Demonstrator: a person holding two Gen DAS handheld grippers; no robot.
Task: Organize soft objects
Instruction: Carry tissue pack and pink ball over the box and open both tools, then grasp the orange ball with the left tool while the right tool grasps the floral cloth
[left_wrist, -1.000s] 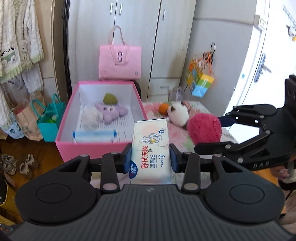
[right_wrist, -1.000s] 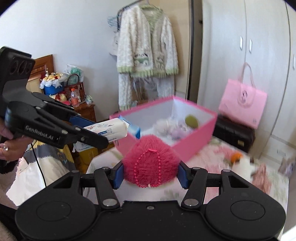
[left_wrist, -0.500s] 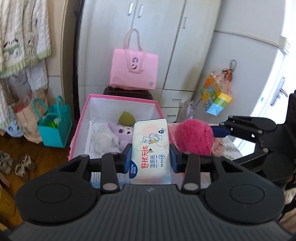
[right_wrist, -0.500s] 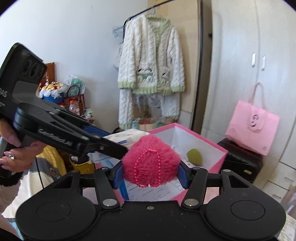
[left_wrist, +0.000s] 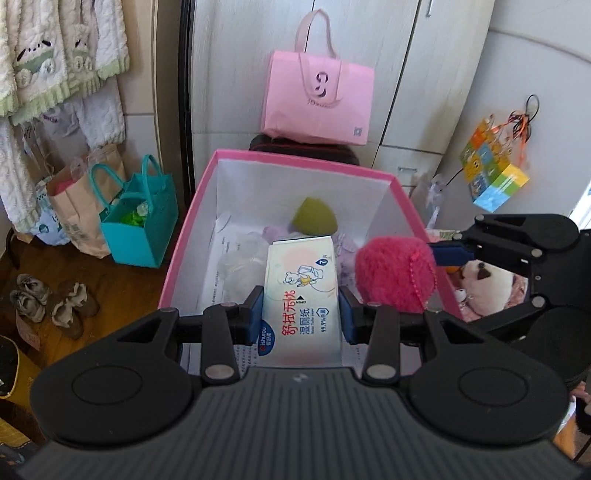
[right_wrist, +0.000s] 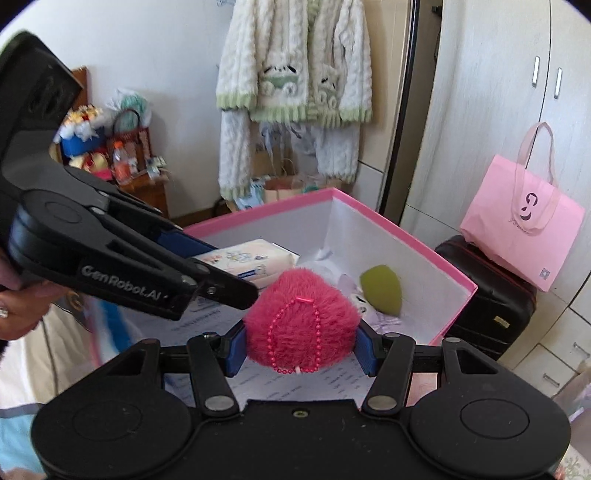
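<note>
Both tongs have moved in over the pink box (left_wrist: 184, 236) since a second ago. Left tongs (left_wrist: 301, 314) clamp the wipes pack (left_wrist: 301, 299), right tongs (right_wrist: 300, 343) squeeze the fuzzy pink pompom (right_wrist: 301, 325) — both hang above the box, green sponge (left_wrist: 314, 219) inside.

Matte black left tongs (left_wrist: 301, 319) with blue pads, silver screws, white GenRobot.AI lettering, matching black right tongs (right_wrist: 300, 346), ringed hand (right_wrist: 14, 314)
</note>
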